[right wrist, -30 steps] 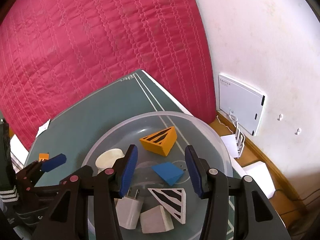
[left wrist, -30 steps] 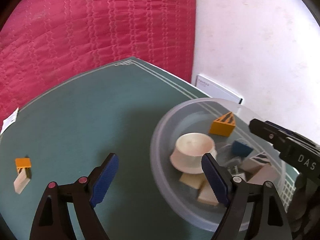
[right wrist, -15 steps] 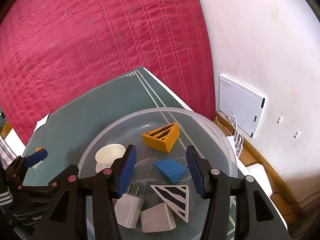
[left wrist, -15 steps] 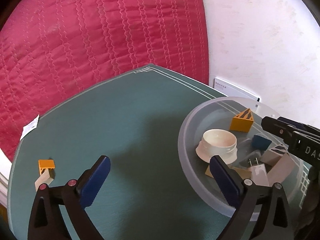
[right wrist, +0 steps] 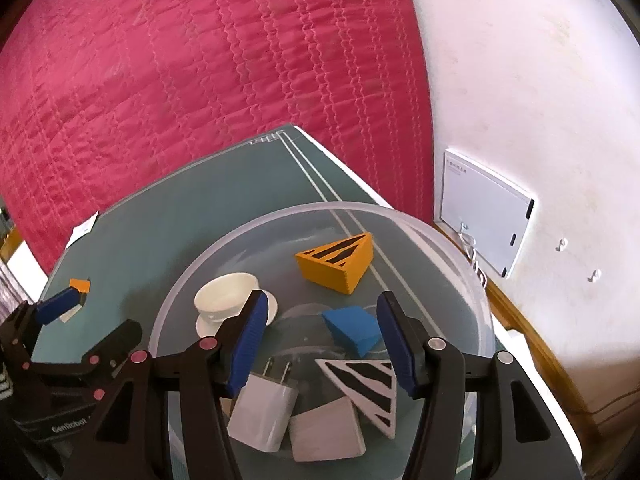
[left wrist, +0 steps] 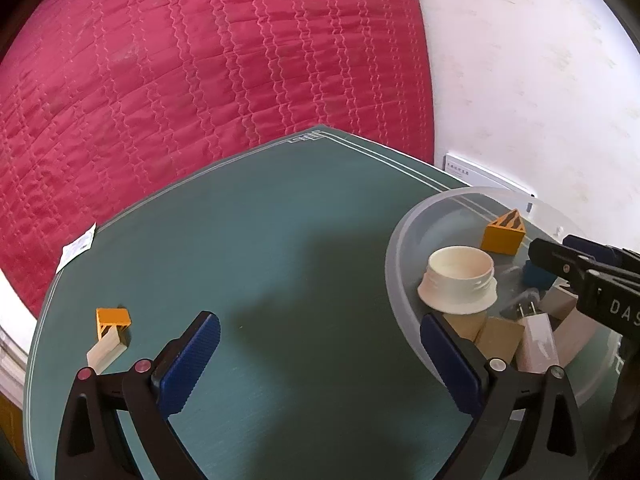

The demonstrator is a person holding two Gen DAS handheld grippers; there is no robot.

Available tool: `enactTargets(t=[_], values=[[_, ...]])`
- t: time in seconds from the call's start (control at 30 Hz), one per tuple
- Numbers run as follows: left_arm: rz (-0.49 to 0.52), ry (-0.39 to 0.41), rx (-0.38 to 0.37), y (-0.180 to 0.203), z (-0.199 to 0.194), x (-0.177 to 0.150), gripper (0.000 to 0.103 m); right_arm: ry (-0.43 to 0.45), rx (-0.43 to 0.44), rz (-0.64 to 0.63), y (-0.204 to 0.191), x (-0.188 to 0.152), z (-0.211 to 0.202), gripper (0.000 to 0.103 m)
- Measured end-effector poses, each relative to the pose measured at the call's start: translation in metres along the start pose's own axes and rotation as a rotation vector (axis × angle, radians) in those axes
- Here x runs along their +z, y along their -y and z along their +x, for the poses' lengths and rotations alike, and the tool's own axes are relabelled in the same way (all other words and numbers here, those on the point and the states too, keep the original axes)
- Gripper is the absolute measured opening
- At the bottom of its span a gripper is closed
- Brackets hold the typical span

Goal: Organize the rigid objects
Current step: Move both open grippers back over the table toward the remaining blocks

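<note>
A clear plastic bowl (left wrist: 404, 240) (right wrist: 460, 256) sits on the green table's right side. It holds a cream lid (left wrist: 460, 280) (right wrist: 228, 296), an orange striped wedge (left wrist: 502, 234) (right wrist: 336, 260), a blue wedge (right wrist: 352, 328), a white striped wedge (right wrist: 368, 384), a white charger (right wrist: 264, 412) and pale blocks. An orange block (left wrist: 112, 320) (right wrist: 80, 285) and a pale wooden block (left wrist: 105, 354) lie at the table's left. My left gripper (left wrist: 316, 364) is open and empty over the table between them and the bowl. My right gripper (right wrist: 320, 340) is open and empty above the bowl.
A red quilted cloth (left wrist: 200, 80) hangs behind the green table (left wrist: 260, 240). A white wall (right wrist: 540, 80) with a white box (right wrist: 484, 208) is to the right. A small paper tag (left wrist: 76, 248) lies at the table's left edge.
My left gripper has swung left away from the bowl and opened wider, so the two left blocks sit closer in view. The right gripper has stayed over the bowl, nearly still.
</note>
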State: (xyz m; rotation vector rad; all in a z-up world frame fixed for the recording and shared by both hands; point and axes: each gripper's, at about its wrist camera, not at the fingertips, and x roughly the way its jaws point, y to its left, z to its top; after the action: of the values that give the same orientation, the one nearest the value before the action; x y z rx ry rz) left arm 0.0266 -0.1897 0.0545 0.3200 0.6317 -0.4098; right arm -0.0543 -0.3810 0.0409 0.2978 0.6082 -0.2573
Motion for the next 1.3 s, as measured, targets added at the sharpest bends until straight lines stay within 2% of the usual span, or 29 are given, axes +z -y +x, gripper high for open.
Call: enactTargets(t=[0.4, 0.73, 1.07, 1.3], values=[[-0.045, -0.029, 0.024, -0.018, 0.0, -0.01, 0.102, 0.031, 0.013, -0.102, -0.024, -0.012, -0.005, 0.058], [-0.13, -0.047, 0.055, -0.047, -0.001, -0.017, 0.102, 0.068, 0.039, -0.195, -0.053, -0.022, -0.015, 0.062], [-0.22, -0.087, 0.119, -0.074, 0.004, -0.027, 0.102, 0.06, 0.089, -0.267, -0.08, -0.035, -0.022, 0.063], [-0.278, -0.125, 0.173, -0.096, 0.009, -0.034, 0.102, 0.04, 0.106, -0.271, -0.087, -0.039, -0.02, 0.063]])
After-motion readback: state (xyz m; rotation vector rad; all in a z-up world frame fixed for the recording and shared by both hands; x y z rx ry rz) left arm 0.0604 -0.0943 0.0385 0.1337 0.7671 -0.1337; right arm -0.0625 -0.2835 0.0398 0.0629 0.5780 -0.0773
